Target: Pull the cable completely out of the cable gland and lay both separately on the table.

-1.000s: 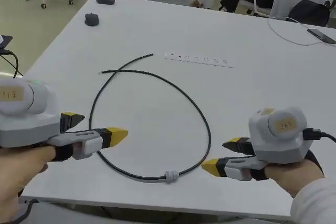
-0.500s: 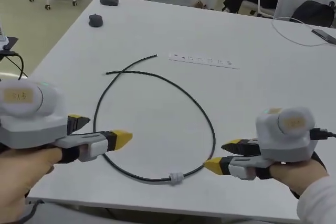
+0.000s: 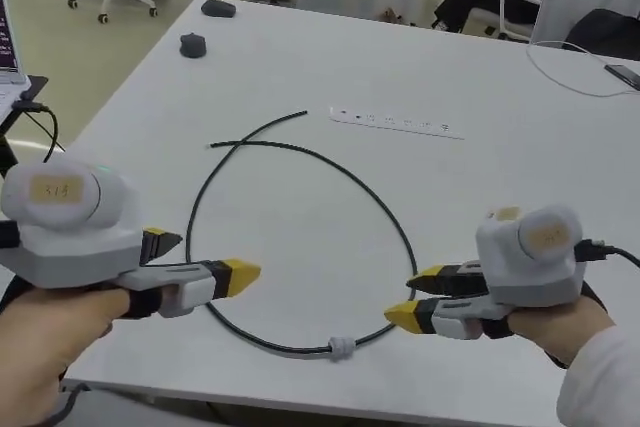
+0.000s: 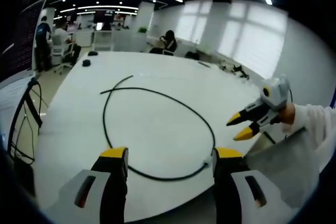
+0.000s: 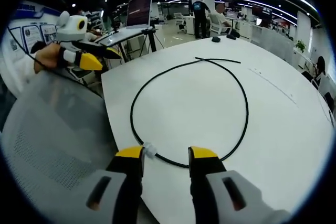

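Riding the thin black cable (image 3: 191,207), the small white plastic gland (image 3: 341,349) sits just left of the released right tongs (image 3: 411,298), farther from the released left tongs (image 3: 208,258).

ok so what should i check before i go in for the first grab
1. Left gripper open and empty: ok.
2. Right gripper open and empty: ok.
3. Gland located: ok, on the cable near the table's front edge.
4. Gland close to the right gripper: ok, just ahead of its jaws.
5. Cable free of knots: ok, crosses itself once, far side.
6. How tightly the gland grips: cannot tell.
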A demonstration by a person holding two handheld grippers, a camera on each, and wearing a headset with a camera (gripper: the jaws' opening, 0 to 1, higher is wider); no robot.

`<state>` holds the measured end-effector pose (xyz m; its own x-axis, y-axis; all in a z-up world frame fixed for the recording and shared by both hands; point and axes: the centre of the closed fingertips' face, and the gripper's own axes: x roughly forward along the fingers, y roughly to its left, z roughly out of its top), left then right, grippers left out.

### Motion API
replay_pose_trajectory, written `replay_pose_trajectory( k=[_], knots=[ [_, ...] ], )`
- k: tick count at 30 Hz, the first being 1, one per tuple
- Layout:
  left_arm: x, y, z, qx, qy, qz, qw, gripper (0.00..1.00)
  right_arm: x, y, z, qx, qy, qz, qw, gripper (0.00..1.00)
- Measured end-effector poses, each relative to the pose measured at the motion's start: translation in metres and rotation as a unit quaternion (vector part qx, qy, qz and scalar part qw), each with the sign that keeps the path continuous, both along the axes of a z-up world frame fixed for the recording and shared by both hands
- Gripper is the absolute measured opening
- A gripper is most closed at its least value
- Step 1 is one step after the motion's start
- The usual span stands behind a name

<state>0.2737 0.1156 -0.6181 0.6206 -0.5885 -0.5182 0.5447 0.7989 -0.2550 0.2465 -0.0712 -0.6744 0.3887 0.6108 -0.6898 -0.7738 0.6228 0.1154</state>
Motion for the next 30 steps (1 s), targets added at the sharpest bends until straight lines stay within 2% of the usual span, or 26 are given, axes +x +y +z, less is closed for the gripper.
replay_pose_trajectory(
  k=[3,6,14,17,18,19,20,22,24,30],
  knots=[
    [0.0,0.0,0.0,0.001,0.0,-0.002,1.0,0.65,0.0,0.004,-0.009,-0.017,-0.001,0.036,0.9992,0.33],
    [-0.001,0.0,0.0,0.001,0.002,-0.001,1.0,0.65,-0.003,0.01,-0.014,-0.022,0.0,0.062,0.9978,0.33],
    [0.0,0.001,-0.001,0.0,0.004,0.0,1.0,0.65,-0.009,0.025,-0.033,-0.051,-0.006,0.134,0.9897,0.27],
    [0.0,0.001,-0.001,0.0,0.004,0.0,1.0,0.65,-0.015,0.028,-0.045,-0.072,-0.005,0.175,0.9819,0.25],
    [0.0,0.001,-0.001,-0.001,0.005,0.001,1.0,0.65,-0.017,0.029,-0.052,-0.087,-0.007,0.195,0.9769,0.24],
    [0.0,0.001,-0.002,-0.001,0.005,0.002,1.0,0.65,-0.018,0.029,-0.054,-0.091,-0.009,0.201,0.9754,0.23],
    [0.0,0.001,-0.002,-0.001,0.005,0.002,1.0,0.65,-0.019,0.031,-0.059,-0.095,-0.011,0.215,0.972,0.22],
    [0.0,0.0,-0.003,0.0,0.007,0.001,1.0,0.64,-0.023,0.031,-0.068,-0.106,0.001,0.227,0.9681,0.21],
    [0.0,0.0,-0.003,0.001,0.007,-0.001,1.0,0.64,-0.024,0.031,-0.076,-0.117,-0.001,0.24,0.9638,0.21],
    [0.0,-0.001,-0.005,0.004,0.008,-0.001,1.0,0.64,-0.024,0.036,-0.083,-0.115,-0.005,0.251,0.9612,0.19]
  ],
)
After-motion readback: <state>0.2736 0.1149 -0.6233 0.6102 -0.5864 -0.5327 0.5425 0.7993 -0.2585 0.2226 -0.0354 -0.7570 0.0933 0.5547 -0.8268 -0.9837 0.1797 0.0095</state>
